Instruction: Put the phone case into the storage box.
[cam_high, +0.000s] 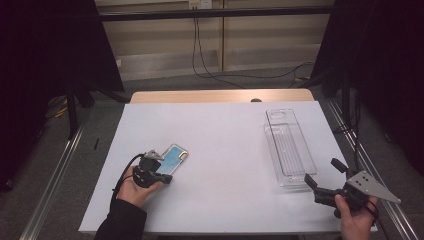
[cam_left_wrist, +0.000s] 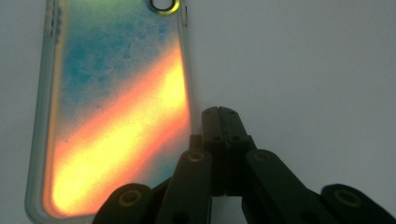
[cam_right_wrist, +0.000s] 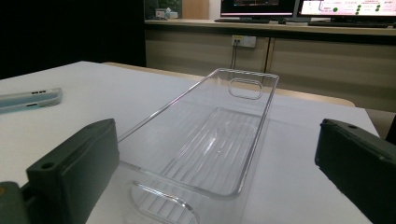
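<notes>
A lab or test room, table covered in white sheet, black curtains hung on both sides, metal frame rails along the floor, loose cables to wall sockets, computer monitors on a back counter

High view above the near table edge looking forward and down, left gripper view pressed close over the phone case, right gripper view low, facing the clear bin, case shared.
</notes>
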